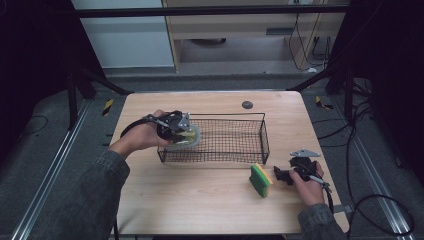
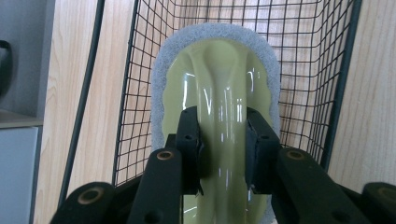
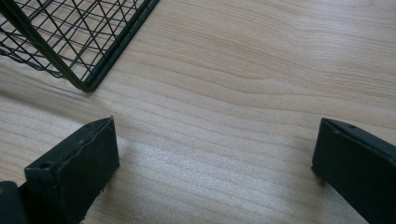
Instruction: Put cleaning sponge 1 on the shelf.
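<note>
A pale yellow-green scrubber with a grey felt pad around its rim hangs at the left end of the black wire basket. My left gripper is shut on its glossy handle. In the left gripper view the gripper has both pads pressed on the handle of the scrubber, with the basket mesh behind it. A green and yellow sponge stands on edge on the table. Just right of it, my right gripper rests open. Only bare wood lies between the jaws of the right gripper.
The wooden table has free room in front of the basket. A small dark round disc lies near the far edge. A corner of the basket lies ahead of the right gripper. Cables trail off the table's right side.
</note>
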The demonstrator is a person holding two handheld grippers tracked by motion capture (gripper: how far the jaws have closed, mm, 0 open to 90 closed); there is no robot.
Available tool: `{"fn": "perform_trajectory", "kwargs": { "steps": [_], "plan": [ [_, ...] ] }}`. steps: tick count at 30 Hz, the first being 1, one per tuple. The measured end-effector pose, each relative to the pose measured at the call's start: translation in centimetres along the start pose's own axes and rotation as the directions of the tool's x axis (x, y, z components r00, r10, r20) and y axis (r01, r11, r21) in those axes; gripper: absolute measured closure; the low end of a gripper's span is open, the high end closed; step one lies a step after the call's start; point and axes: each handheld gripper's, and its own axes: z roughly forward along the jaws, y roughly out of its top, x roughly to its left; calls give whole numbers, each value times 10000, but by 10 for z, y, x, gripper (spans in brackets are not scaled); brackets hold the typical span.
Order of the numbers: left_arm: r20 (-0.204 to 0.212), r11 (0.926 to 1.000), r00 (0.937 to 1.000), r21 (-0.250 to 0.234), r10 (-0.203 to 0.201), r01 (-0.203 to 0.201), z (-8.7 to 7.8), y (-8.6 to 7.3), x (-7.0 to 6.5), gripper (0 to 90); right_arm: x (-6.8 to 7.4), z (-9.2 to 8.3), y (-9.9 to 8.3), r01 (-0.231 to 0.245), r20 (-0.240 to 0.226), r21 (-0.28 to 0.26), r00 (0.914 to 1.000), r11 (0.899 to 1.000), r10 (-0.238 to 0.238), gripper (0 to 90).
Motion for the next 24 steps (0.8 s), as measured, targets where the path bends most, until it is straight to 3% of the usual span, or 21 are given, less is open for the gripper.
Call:
{"fn": "perform_trajectory", "kwargs": {
  "steps": [24],
  "plan": [
    [627,9983,9970,412,-446,421,27,-4,3,707,0,0,0,-24,5,7,10000,10000,24,7]
  ]
}}
